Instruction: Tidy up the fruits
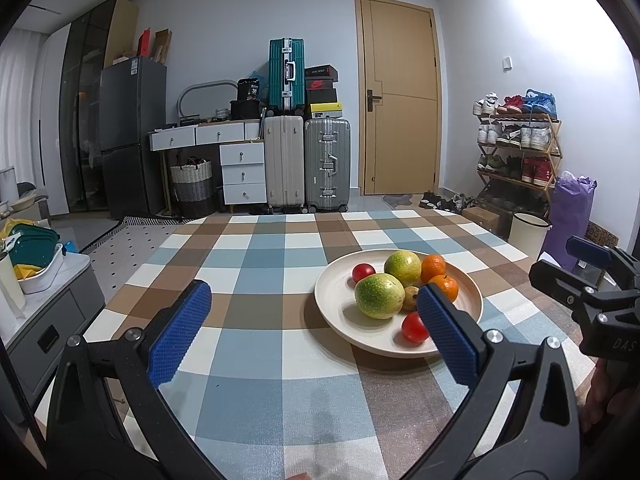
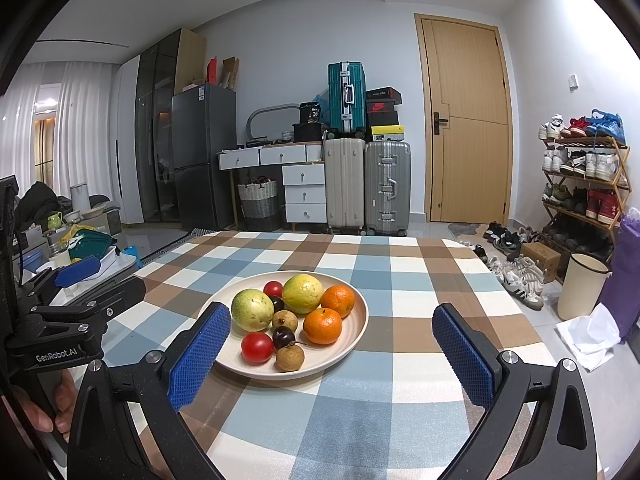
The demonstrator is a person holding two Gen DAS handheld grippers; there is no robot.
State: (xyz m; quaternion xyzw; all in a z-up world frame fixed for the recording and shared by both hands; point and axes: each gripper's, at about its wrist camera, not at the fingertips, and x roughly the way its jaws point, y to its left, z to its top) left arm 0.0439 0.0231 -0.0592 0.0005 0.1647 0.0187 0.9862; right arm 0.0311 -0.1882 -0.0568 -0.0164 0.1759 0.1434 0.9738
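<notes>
Between the spread fingers of the left gripper (image 1: 314, 320) lies bare checked tablecloth (image 1: 256, 248), open straight ahead to the table's far edge. Its right finger overlaps the near rim of the plate (image 1: 332, 280), whose piled fruit blocks the way to that side; the right gripper (image 1: 576, 264) stands beyond the plate. Ahead of the right gripper (image 2: 332, 340), the cloth (image 2: 420, 280) lies bare between its wide-apart fingers and off to the right. The plate (image 2: 360, 320) sits just ahead of its left finger, with the left gripper (image 2: 76, 272) past it.
</notes>
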